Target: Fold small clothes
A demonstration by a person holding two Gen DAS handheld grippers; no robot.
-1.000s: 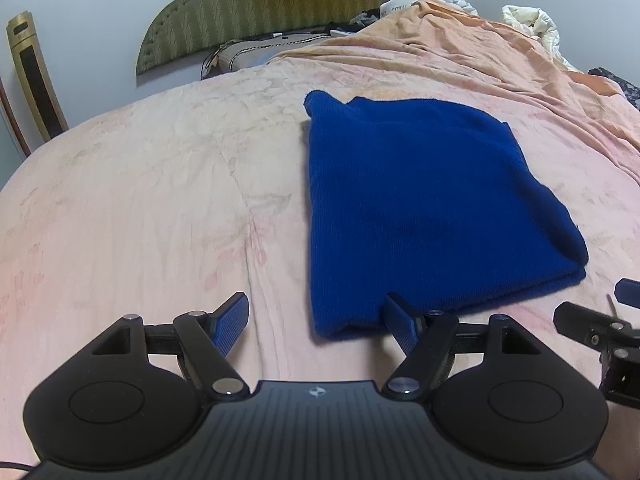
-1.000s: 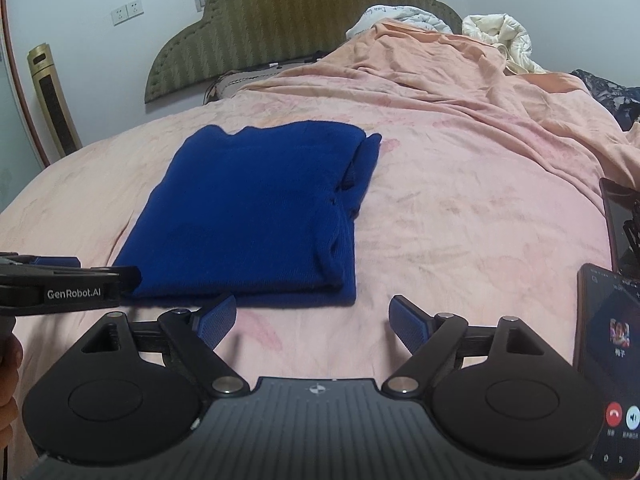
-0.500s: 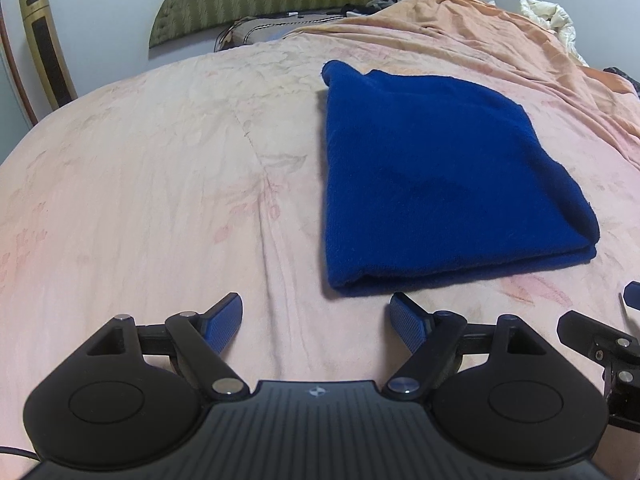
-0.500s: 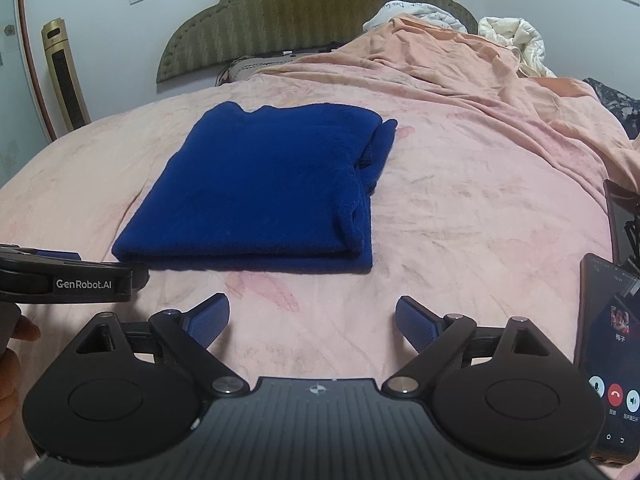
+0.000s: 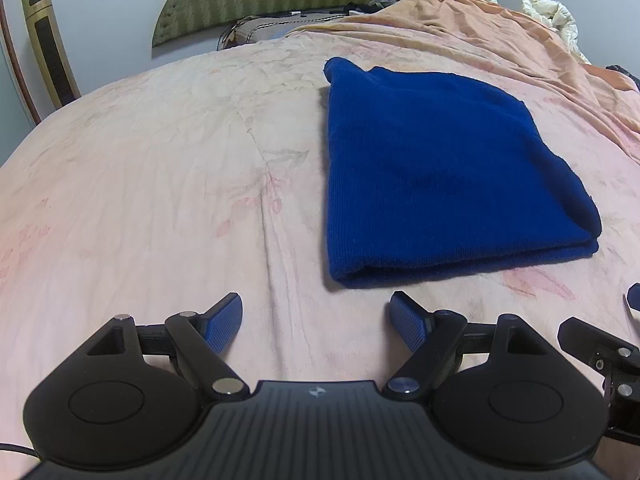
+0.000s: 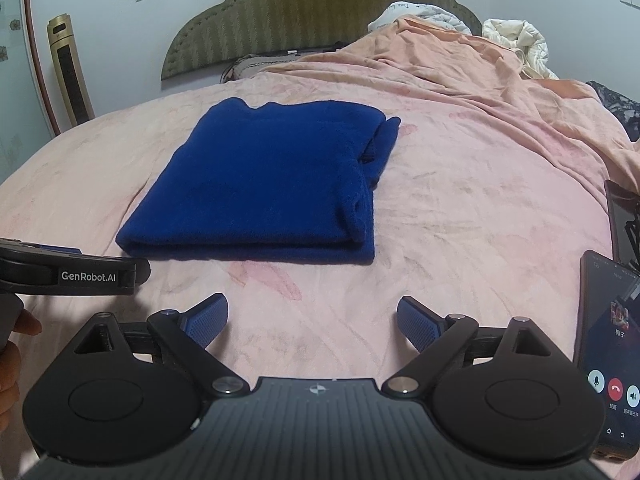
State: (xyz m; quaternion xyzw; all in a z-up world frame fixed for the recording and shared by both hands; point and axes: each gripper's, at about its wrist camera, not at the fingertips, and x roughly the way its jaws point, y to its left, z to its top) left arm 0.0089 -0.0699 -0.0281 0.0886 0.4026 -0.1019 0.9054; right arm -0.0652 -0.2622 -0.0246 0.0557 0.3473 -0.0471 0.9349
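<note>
In the left wrist view, the left gripper [image 5: 316,314] hangs over the pale pink, wrinkled quilt [image 5: 160,184] with its blue ribbed fingers [image 5: 222,322] spread wide and nothing between them. The folded, dark blue knitted garment [image 5: 436,168] lies flat on the quilt just ahead and a little to the right of the right-hand finger, clear of both pads, its thick folded edge facing the gripper. Nothing lies between the fingers and that edge but bare quilt. Far ahead stands a green padded headboard [image 5: 256,0], with a gold and black tower appliance [image 5: 50,68] off to the left against the white wall and a rumpled orange cover [image 5: 500,36] with white bedding beyond the garment on the right. A black part of the other tool juts in at the right edge. In the right wrist view, the right gripper [image 6: 312,316] has just been widening its jaws and now holds them far apart over bare quilt, gripping nothing. The blue garment sits ahead and slightly left, apart from the pads, its loose layered side turned right. To the left, the black side of the left gripper marked "GenRobot.AI" reaches in, with fingers of a hand [image 6: 12,344] below it. To the right lies a dark smartphone [image 6: 608,344] with a lit call screen, a second dark device just behind it.
</note>
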